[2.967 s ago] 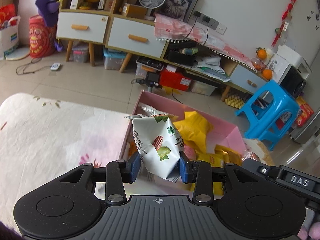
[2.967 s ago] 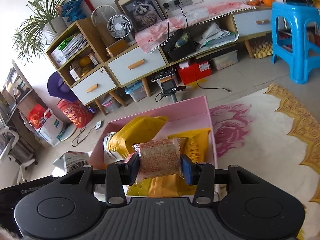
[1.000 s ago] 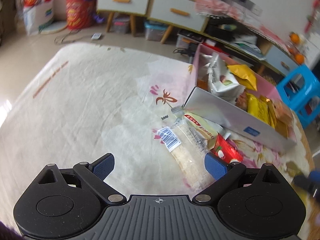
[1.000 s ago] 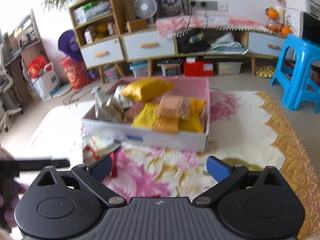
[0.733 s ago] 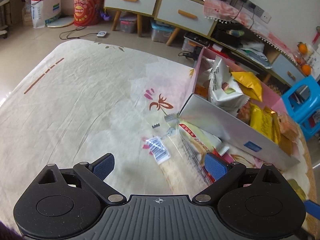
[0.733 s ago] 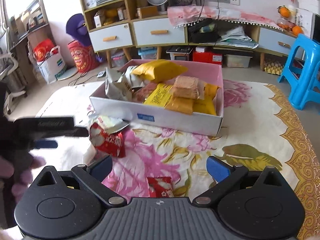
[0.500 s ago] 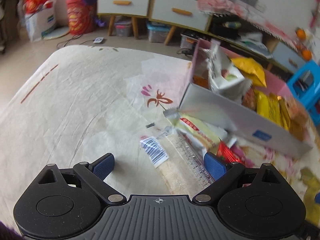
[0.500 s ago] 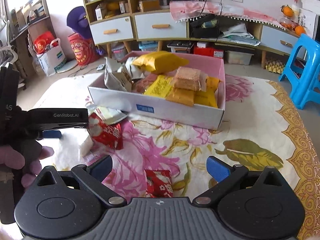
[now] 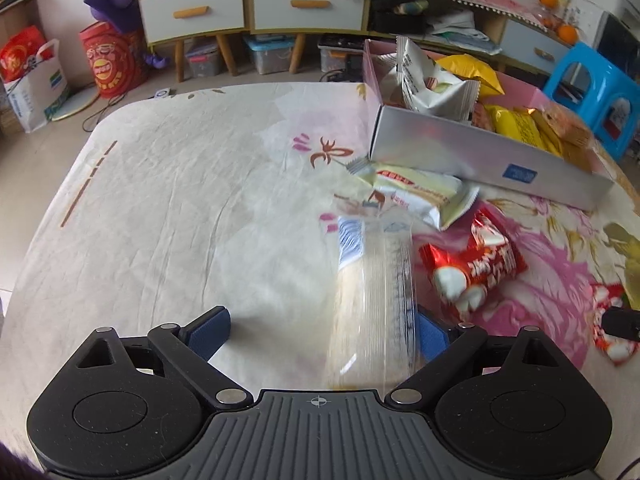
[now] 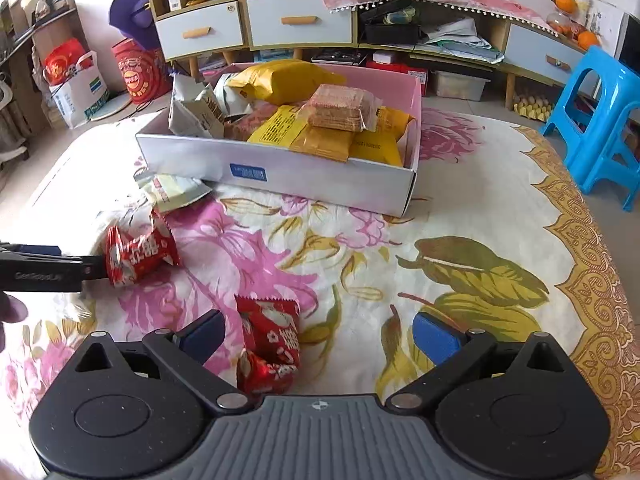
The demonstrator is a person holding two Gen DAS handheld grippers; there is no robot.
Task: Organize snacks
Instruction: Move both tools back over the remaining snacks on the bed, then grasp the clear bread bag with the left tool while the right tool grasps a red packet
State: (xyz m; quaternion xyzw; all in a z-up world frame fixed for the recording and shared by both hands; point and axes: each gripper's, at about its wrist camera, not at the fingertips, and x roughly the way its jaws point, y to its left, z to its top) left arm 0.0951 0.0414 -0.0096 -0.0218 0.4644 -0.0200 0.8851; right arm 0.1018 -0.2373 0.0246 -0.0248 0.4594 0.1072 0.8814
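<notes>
1. Soft, bright daylight fills both my views; no hard lamp glare anywhere.
2. In my left view the clear packet between my fingers is smeared by motion blur, with a pale sheen along its wrap.
3. The white box front looks washed out there; the far room is slightly soft.
4. My left finger throws a short, faint shadow on the cloth.
5. My right view is sharper; the red packet reads clearly.
6. Fisheye bends the drawers and darkens every corner.

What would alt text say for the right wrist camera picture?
An open right gripper hovers over a small red snack packet on a flowery rug. Beyond sits a pink box of snacks, another red packet to its left.
</notes>
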